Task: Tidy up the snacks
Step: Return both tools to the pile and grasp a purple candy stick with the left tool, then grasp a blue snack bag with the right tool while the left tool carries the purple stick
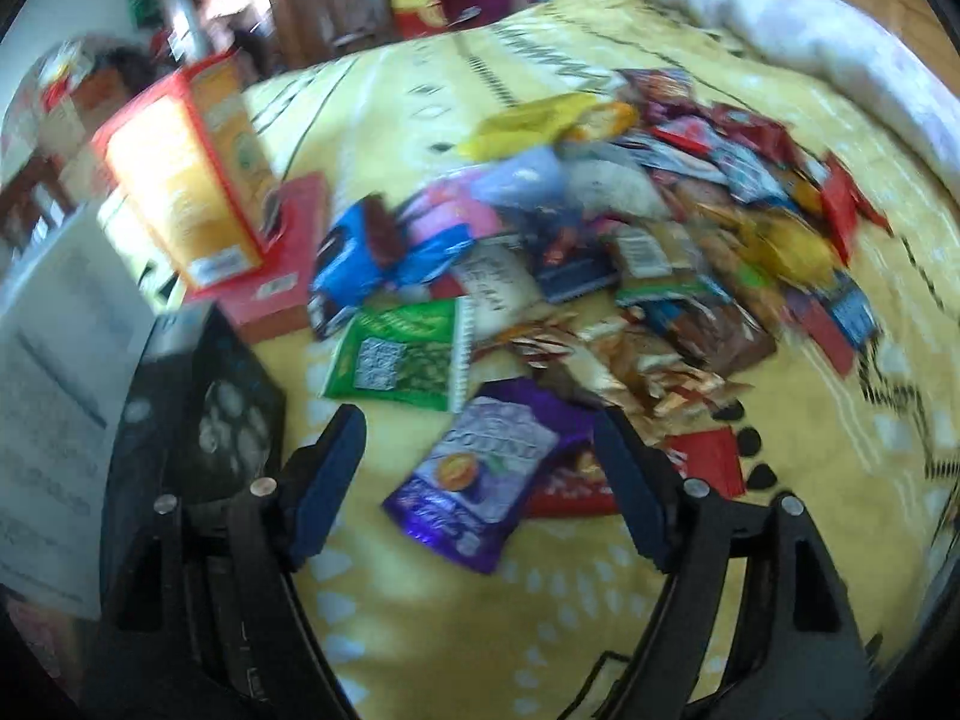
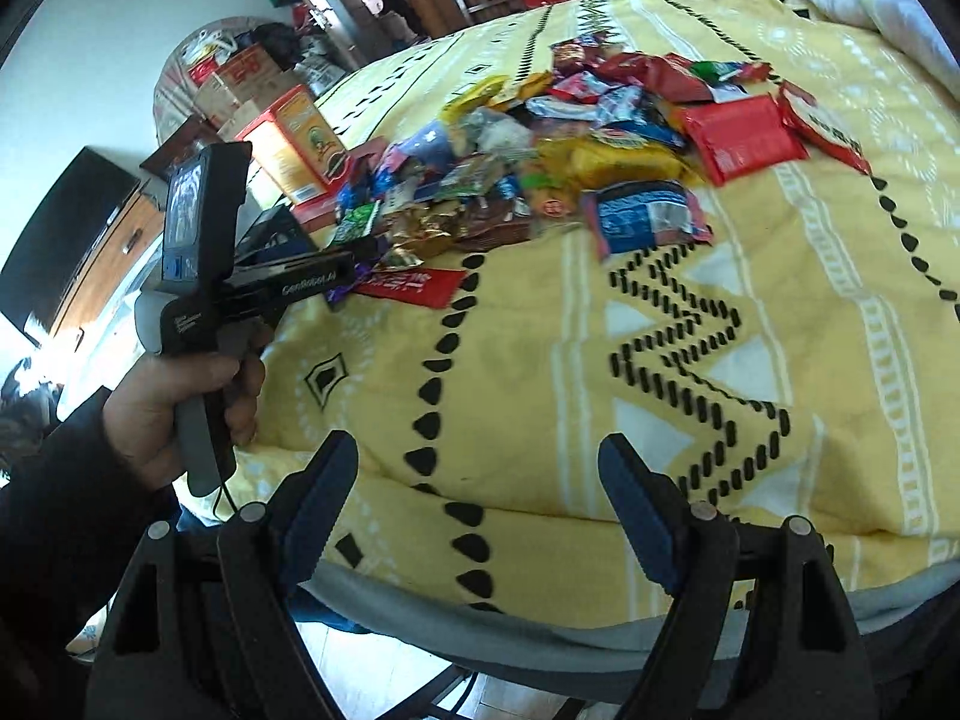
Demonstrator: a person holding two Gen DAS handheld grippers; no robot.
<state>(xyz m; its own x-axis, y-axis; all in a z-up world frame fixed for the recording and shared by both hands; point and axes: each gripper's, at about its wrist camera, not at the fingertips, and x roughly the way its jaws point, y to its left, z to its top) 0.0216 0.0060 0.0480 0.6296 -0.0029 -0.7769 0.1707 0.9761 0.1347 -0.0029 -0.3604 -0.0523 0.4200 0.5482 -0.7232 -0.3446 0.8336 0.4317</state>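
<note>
A heap of mixed snack packets (image 1: 630, 228) lies on a yellow patterned bedspread (image 1: 420, 600). In the left wrist view my left gripper (image 1: 477, 426) hangs open just above a purple packet (image 1: 480, 468) at the heap's near edge, and neither pad touches it. A green packet (image 1: 396, 354) lies just beyond. My right gripper (image 2: 477, 447) is open and empty over the bare bedspread (image 2: 540, 360) near the bed's front edge, well short of the heap (image 2: 570, 144). The right wrist view also shows the left gripper (image 2: 354, 267), held by a hand (image 2: 180, 396).
An orange-and-red carton (image 1: 186, 180) stands on a flat red box (image 1: 282, 276) left of the heap, with a black box (image 1: 222, 414) nearer me. A white pillow (image 1: 810, 18) lies at the far right. Furniture and cardboard boxes (image 2: 240, 84) crowd the room beyond the bed.
</note>
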